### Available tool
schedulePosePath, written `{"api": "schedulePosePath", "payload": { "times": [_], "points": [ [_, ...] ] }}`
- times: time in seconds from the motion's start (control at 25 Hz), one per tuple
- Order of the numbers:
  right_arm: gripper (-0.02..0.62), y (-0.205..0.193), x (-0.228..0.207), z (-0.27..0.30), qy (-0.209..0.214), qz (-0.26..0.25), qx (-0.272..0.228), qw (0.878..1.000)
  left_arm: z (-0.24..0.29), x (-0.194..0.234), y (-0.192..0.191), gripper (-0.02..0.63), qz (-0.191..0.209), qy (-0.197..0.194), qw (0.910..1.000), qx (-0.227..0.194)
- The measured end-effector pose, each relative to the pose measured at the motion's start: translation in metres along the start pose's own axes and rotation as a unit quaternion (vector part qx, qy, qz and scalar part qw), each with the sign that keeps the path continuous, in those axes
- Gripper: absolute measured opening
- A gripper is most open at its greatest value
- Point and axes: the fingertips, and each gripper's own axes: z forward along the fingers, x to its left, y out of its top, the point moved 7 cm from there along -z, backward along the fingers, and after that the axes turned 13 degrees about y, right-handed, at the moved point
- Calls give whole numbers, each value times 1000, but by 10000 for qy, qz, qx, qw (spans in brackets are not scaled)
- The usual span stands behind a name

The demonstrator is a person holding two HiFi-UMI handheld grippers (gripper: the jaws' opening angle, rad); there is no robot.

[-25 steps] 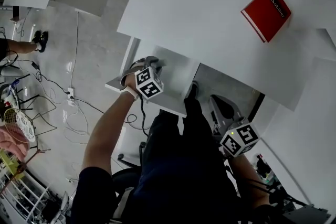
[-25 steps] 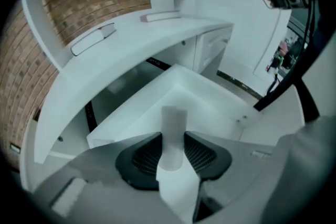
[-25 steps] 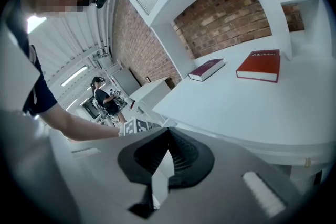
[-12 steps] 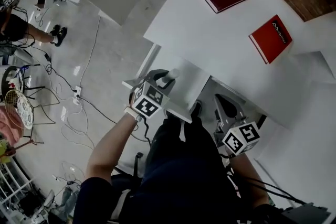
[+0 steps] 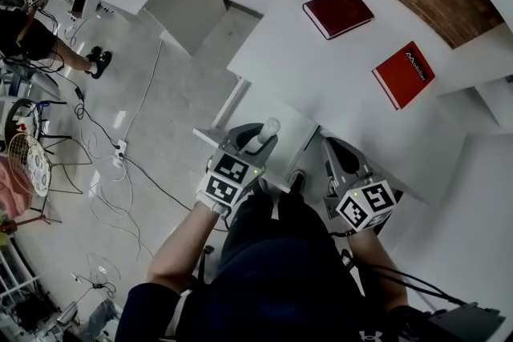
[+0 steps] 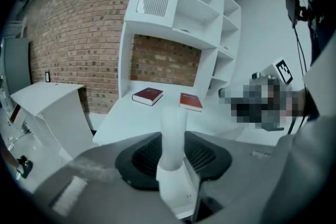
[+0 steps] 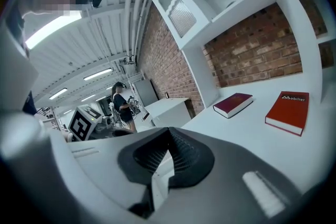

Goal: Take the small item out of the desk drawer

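Clamping upright white tube, between left tongs

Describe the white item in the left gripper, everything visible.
Small white cylinder, like a capped stick: frosted rounded upper part, opaque white lower part, plastic by the look. It stands upright, clamped between the left gripper's dark ribbed pads, top poking past them, over the open drawer. Nothing else touches it.

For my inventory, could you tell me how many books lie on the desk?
2: the dark red book farther back on the left, the bright red book nearer on the right.
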Motion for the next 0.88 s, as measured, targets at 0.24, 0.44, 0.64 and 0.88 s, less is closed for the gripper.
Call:
{"api": "schedulePosePath", "payload": {
  "times": [0.24,0.44,0.64,0.88],
  "points": [
    [3,22,9,3,172,-313,-200,9992,-30,-3,31,141,-332,206,9977,-554],
    [3,42,20,6,280,-593,-377,9971,-51,-4,55,141,-464,265,9944,-910],
    [3,64,29,6,388,-836,-591,9940,-68,-6,76,141,-489,315,9903,-1261],
    [2,91,36,7,441,-1138,-793,9893,-82,-6,99,141,-561,416,9848,-1592]
  ]
}}
